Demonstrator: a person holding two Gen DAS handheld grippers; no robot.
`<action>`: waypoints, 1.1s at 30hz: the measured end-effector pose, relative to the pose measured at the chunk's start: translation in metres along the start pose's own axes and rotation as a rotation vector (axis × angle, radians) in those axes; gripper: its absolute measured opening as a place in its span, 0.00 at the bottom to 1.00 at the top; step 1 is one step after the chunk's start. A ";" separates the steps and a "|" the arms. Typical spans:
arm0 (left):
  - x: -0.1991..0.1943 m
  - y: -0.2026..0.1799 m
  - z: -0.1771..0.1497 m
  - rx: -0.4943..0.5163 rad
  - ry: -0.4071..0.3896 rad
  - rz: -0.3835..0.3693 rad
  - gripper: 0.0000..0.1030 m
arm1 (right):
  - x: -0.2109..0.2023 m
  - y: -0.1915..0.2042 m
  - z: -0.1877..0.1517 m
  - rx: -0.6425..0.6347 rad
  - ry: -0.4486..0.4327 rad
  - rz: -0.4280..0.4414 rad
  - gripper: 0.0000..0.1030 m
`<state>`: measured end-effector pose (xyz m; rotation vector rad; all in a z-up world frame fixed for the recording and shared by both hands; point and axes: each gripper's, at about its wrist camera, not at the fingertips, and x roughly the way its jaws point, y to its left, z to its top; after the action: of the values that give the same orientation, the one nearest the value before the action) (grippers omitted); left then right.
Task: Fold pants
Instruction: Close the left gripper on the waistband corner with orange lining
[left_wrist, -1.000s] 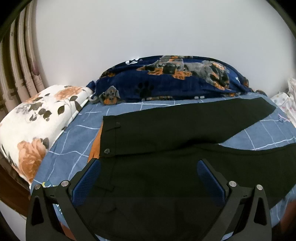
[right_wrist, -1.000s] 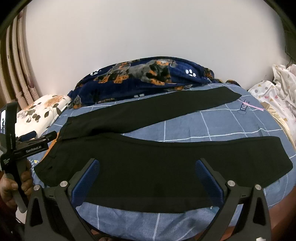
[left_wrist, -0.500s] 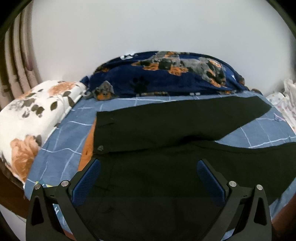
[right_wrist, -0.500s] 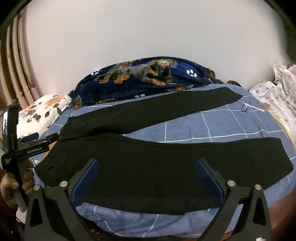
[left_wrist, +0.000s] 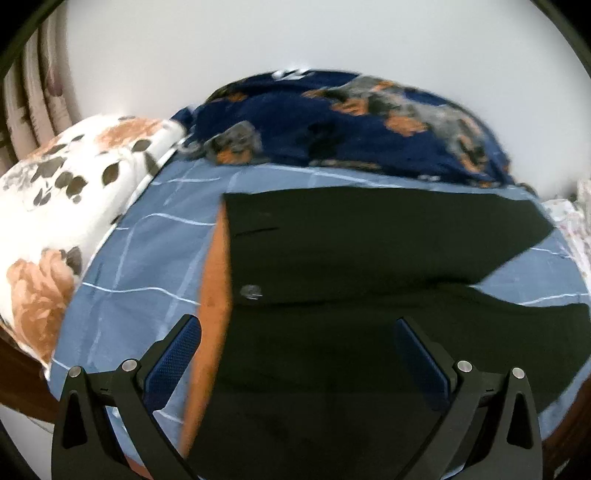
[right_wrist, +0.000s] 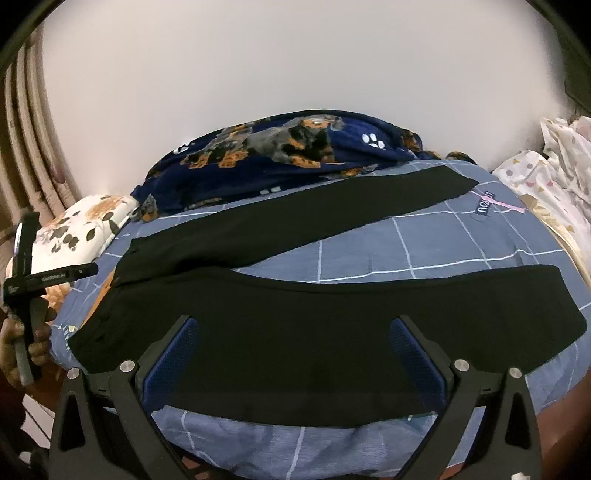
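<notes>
Black pants (right_wrist: 295, 332) lie spread flat on the blue checked bed sheet (right_wrist: 424, 251), waistband at the left, the two legs splayed apart toward the right. In the left wrist view the waistband and its button (left_wrist: 251, 291) are close ahead, with the pants (left_wrist: 369, 258) filling the middle. My left gripper (left_wrist: 297, 354) is open and empty just above the waist area. My right gripper (right_wrist: 293, 350) is open and empty above the near leg. The left gripper's body (right_wrist: 33, 280), held by a hand, shows at the left edge of the right wrist view.
A navy dog-print blanket (right_wrist: 288, 158) is bunched along the wall at the back. A floral pillow (left_wrist: 66, 206) lies at the left end of the bed. An orange cloth (left_wrist: 214, 295) peeks from under the waistband. White dotted bedding (right_wrist: 546, 184) sits at the right.
My left gripper has moved in and to the left, closer to the waistband; the view is motion-blurred. My right gripper has barely moved. Both stay open.
</notes>
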<state>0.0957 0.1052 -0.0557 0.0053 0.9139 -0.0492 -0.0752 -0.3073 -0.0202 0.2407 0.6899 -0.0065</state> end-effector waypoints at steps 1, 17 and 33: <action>0.005 0.007 0.002 0.001 0.008 -0.015 1.00 | 0.001 -0.001 0.001 0.005 0.005 -0.001 1.00; 0.109 0.077 0.078 0.027 0.032 -0.081 0.96 | 0.029 0.042 0.020 -0.128 0.069 0.002 1.00; 0.199 0.111 0.121 0.005 0.225 -0.231 0.62 | 0.052 0.050 0.020 -0.137 0.140 -0.014 1.00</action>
<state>0.3183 0.2046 -0.1414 -0.0912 1.1359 -0.2701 -0.0184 -0.2590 -0.0272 0.1052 0.8279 0.0442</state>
